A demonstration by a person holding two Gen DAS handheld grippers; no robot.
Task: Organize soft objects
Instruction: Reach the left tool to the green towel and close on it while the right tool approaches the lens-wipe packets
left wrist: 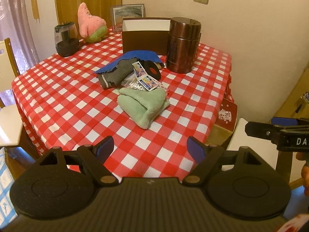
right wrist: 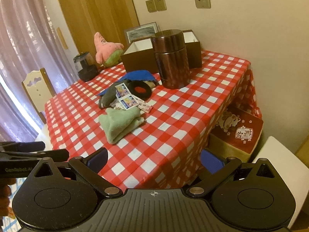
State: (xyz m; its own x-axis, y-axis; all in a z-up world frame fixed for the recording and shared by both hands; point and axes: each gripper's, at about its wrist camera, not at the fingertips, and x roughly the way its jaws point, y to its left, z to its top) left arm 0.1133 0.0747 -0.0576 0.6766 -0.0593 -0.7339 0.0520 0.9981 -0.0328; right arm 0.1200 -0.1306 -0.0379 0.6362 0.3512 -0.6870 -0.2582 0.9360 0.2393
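A folded green towel [left wrist: 143, 104] lies mid-table on the red checked cloth [left wrist: 63, 100]; it also shows in the right wrist view [right wrist: 119, 124]. Behind it lie a grey sock [left wrist: 114, 76], a blue cloth [left wrist: 139, 57], a black pad with a red centre [left wrist: 153, 69] and small packets [left wrist: 144, 80]. A pink star plush [left wrist: 90, 25] sits at the back left. An open brown box [left wrist: 144, 38] stands at the back. My left gripper [left wrist: 152, 148] is open and empty above the near table edge. My right gripper [right wrist: 154, 160] is open and empty, short of the table's near corner.
A brown metal canister [left wrist: 183, 44] stands right of the box. A dark jar [left wrist: 66, 38] stands at the back left. A picture frame [left wrist: 128, 13] leans on the wall. A chair [right wrist: 36, 89] stands at the left, a red cushion box [right wrist: 239, 129] beside the table's right side.
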